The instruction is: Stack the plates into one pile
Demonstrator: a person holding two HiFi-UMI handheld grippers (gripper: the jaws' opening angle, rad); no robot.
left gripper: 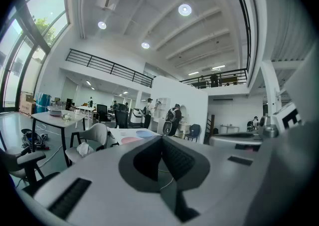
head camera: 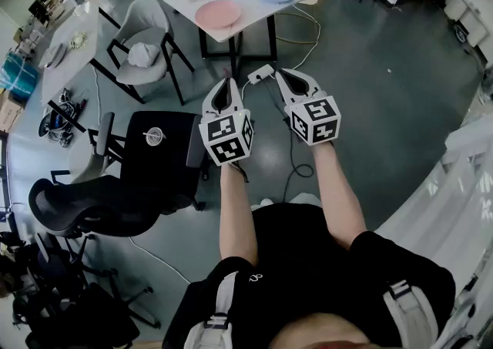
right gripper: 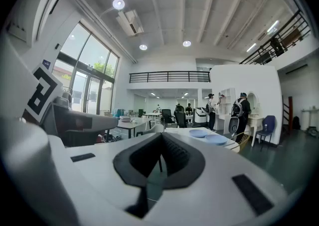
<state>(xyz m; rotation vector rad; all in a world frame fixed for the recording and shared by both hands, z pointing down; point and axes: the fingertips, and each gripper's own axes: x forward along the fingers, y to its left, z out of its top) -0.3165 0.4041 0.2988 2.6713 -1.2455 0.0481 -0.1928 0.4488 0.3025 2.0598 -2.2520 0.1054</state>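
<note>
Left tool [head camera: 229,82] and right tool [head camera: 280,73] extended forward (closed).

no words, numbers or brand names can be read anywhere. the nearest things to print are the black-and-white square markers on the cubes of the left gripper [head camera: 229,85] and the right gripper [head camera: 282,76]; they are block patterns, not letters. a small blue sign [right gripper: 46,63] sits on the wall beside the tall windows in the right gripper view, too small to read. a round pale disc [head camera: 154,136] on the seat of the black chair [head camera: 166,162] may bear a pattern, but it is too small to tell. a tiny pale mark [head camera: 254,276] on the person's black shirt cannot be read either
</note>
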